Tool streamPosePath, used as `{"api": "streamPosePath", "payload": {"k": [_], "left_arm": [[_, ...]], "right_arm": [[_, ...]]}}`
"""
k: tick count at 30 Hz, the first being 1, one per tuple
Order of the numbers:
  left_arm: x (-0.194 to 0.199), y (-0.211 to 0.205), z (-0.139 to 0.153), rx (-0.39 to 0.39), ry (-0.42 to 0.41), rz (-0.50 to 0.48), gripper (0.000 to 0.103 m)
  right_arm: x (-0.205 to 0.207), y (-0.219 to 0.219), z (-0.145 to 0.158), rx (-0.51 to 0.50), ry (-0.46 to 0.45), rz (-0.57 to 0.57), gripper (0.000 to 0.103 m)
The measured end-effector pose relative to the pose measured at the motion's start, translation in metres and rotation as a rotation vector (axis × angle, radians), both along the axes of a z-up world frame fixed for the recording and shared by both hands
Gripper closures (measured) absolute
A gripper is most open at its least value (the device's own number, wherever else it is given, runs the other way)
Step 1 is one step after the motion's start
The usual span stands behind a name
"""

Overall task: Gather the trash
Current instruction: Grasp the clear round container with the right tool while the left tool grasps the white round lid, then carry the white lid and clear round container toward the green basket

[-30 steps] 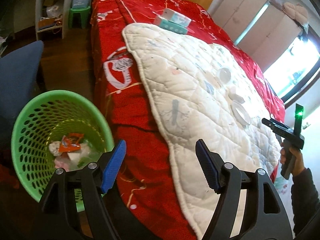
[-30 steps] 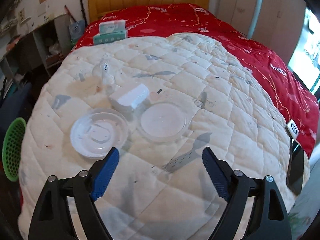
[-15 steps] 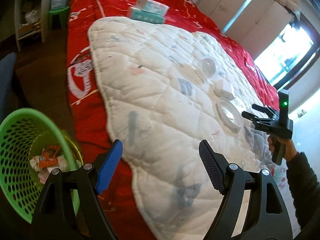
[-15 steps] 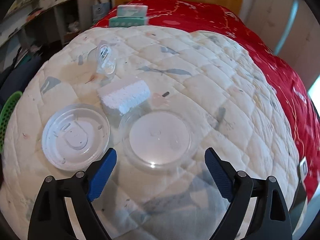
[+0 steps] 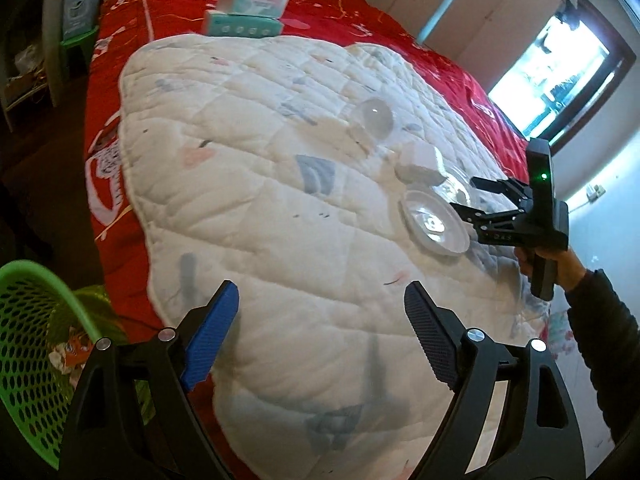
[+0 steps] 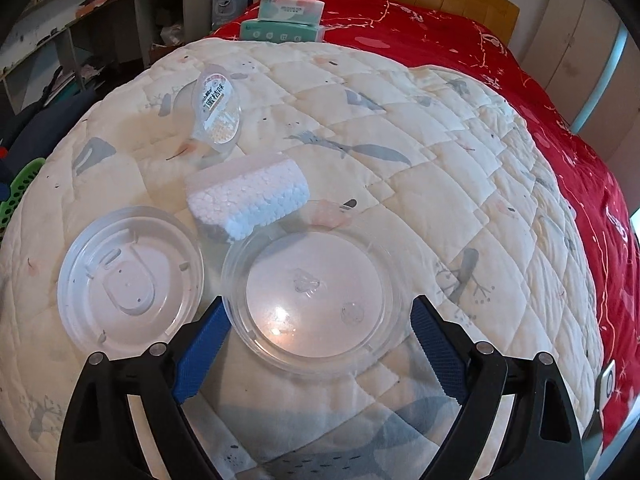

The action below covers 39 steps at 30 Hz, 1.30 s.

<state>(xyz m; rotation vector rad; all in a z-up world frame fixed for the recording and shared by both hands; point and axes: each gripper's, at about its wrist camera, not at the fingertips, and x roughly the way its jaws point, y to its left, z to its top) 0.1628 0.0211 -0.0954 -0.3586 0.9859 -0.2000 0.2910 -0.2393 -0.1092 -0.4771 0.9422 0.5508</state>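
Straddling a clear plastic lid on the quilt, right tongs gape | foam block just beyond lid | left tongs spread, empty, beside green basket

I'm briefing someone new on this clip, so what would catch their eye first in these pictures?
Probably the clear plastic bowl on the white quilt, lying between the open fingers of the right gripper. Just left of it lies a clear round lid, with a white foam block behind them. In the left wrist view, the green mesh basket with trash inside stands on the floor by the red bed.
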Motion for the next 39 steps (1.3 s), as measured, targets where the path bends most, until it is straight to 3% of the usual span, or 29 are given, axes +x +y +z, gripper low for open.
{"api": "streamPosePath", "payload": {"k": [4, 14, 25, 31, 39], "left_arm": [[0.005, -0.01, 0.0, 0.006, -0.002, -0.024, 0.018], [0.021, -0.038, 0.002, 0.042, -0.005, -0.127, 0.013], [0.052, -0.096, 0.006, 0.085, -0.053, -0.326, 0.009], [0.077, -0.133, -0.002, 0.165, -0.079, -0.438, 0.008], [0.104, -0.151, -0.021, 0.208, -0.046, -0.461, 0.008]], "right_arm": [[0.002, 0.0, -0.001, 0.007, -0.004, 0.004, 0.011], [0.013, -0.001, -0.004, 0.058, 0.033, -0.019, 0.013], [-0.014, -0.04, 0.015, 0.06, 0.023, -0.119, 0.013], [-0.03, -0.061, 0.027, 0.108, 0.021, -0.18, 0.013], [-0.048, -0.073, 0.029, 0.137, 0.03, -0.219, 0.013]]}}
